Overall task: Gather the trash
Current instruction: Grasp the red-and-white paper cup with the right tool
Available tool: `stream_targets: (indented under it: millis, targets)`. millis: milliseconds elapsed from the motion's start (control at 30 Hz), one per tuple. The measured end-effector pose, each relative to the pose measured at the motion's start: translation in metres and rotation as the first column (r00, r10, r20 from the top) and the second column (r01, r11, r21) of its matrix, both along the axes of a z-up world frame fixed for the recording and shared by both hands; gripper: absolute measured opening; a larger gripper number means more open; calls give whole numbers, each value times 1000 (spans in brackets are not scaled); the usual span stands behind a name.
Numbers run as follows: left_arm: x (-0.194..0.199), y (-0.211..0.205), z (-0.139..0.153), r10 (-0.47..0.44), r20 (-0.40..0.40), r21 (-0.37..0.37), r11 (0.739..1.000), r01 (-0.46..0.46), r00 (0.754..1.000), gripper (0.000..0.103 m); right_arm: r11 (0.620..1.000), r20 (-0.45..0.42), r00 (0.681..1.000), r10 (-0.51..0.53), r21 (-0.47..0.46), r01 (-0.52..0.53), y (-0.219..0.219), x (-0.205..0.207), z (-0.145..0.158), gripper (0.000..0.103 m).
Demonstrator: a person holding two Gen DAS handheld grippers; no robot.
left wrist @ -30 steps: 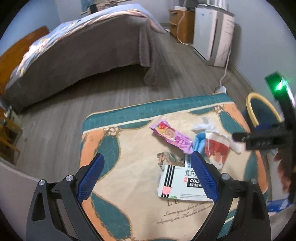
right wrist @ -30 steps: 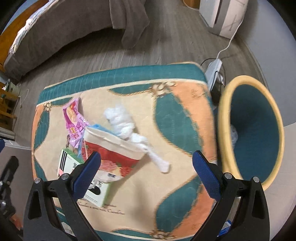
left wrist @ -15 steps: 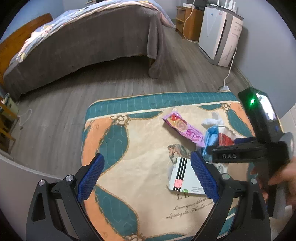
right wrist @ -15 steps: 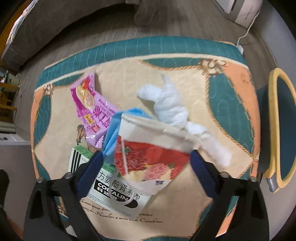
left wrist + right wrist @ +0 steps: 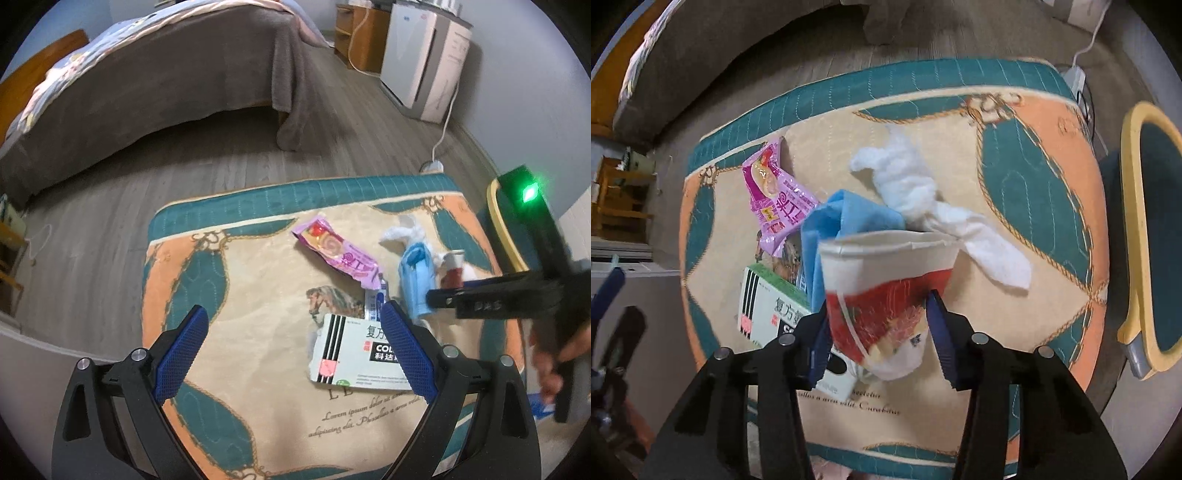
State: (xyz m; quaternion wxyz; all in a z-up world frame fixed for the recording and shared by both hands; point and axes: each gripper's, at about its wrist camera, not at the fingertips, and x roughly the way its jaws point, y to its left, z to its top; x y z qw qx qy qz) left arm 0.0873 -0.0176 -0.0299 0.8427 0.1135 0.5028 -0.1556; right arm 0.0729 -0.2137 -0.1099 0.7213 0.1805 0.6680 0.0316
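Paper cup [image 5: 886,291] between right gripper [image 5: 879,332] pads

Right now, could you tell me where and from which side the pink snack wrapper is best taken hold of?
Take the pink snack wrapper by its far end, the one nearest the teal border of the mat, coming from above. It lies flat, and that end is bare; its near, torn end sits close to the white box and the blue cloth. The open left claw looks the freer one.
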Motion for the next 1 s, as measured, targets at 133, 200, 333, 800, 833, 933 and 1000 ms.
stream_targets:
  millis: [133, 200, 333, 800, 833, 933, 1000]
  targets:
    - [0, -12, -5, -15, -8, 22, 1000, 15, 1000, 93, 1000, -1, 1000, -22, 9, 22, -15, -4, 2, 48]
    - [0, -17, -6, -19, -8, 29, 999, 19, 1000, 94, 999, -1, 999, -38, 18, 38, -24, -7, 2, 48]
    - [0, -30, -11, -36, -14, 45, 998, 37, 999, 94, 995, -15, 998, -66, 70, 67, -38, -11, 4, 51]
    - [1, -75, -31, -86, -44, 111, 990, 90, 995, 93, 1000, 46, 999, -25, 8, 24, -62, -21, 18, 9]
    - [1, -78, -34, -88, -49, 116, 989, 93, 995, 93, 999, 69, 997, -39, 11, 39, -67, -21, 25, 9]
    - [3, -85, -46, -94, -71, 121, 987, 102, 993, 93, 997, 122, 990, -73, 11, 72, -81, -21, 43, 9]
    - [4, -89, -58, -94, -94, 124, 987, 105, 991, 93, 997, 166, 984, -66, -21, 71, -86, -22, 57, 9]
